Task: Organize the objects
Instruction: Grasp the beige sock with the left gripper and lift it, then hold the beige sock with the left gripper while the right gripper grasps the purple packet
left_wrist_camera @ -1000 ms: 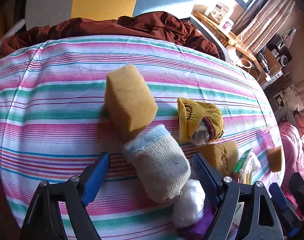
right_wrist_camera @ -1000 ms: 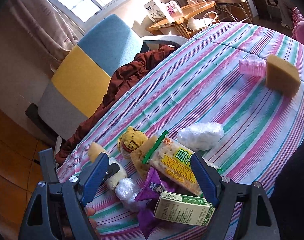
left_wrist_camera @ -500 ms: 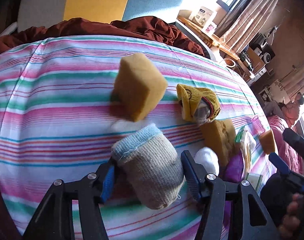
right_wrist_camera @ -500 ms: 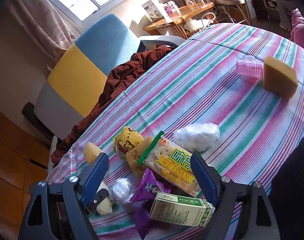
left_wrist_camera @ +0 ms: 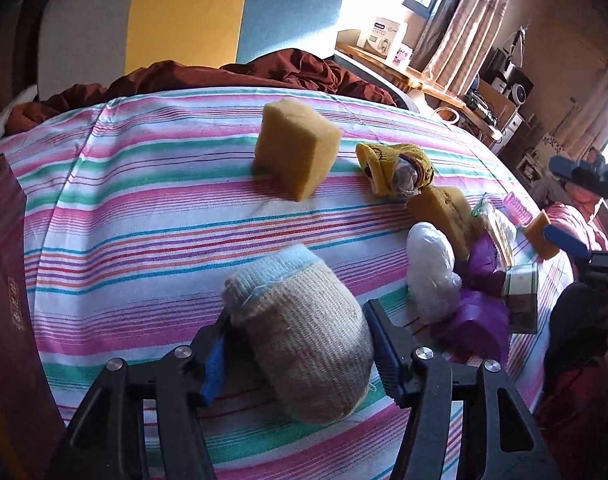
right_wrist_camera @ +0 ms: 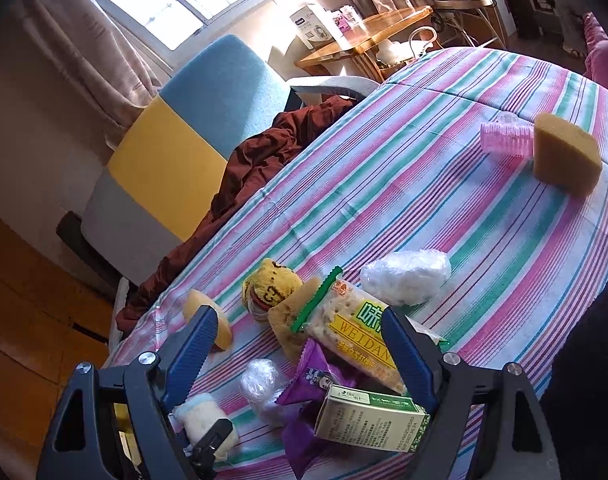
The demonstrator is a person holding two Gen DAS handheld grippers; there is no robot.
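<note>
Right now the left gripper (left_wrist_camera: 300, 344) has its jaws clamped on a rolled beige sock (left_wrist_camera: 304, 340) with a pale blue cuff, low at the near side of the desk (left_wrist_camera: 144, 208), which wears a pink, green and white striped cloth; those jaws have just been closing, with the sock between them. Beyond the sock a yellow sponge block (left_wrist_camera: 298, 150) stands alone, and to its right lies a yellow rolled sock (left_wrist_camera: 395, 170). Further right is a crowded cluster: a white plastic-wrapped bundle (left_wrist_camera: 429, 268), a purple snack packet (left_wrist_camera: 479, 312) and a small green and white carton (left_wrist_camera: 521, 296), touching one another. The right gripper (right_wrist_camera: 296, 344) hangs over that same cluster with its jaws spread wide and nothing pressed between them; a cracker pack (right_wrist_camera: 355, 328) printed WEIDAN lies under it. Well apart, a pink hair roller (right_wrist_camera: 505, 140) sits just beside a second sponge (right_wrist_camera: 565, 152)
</note>
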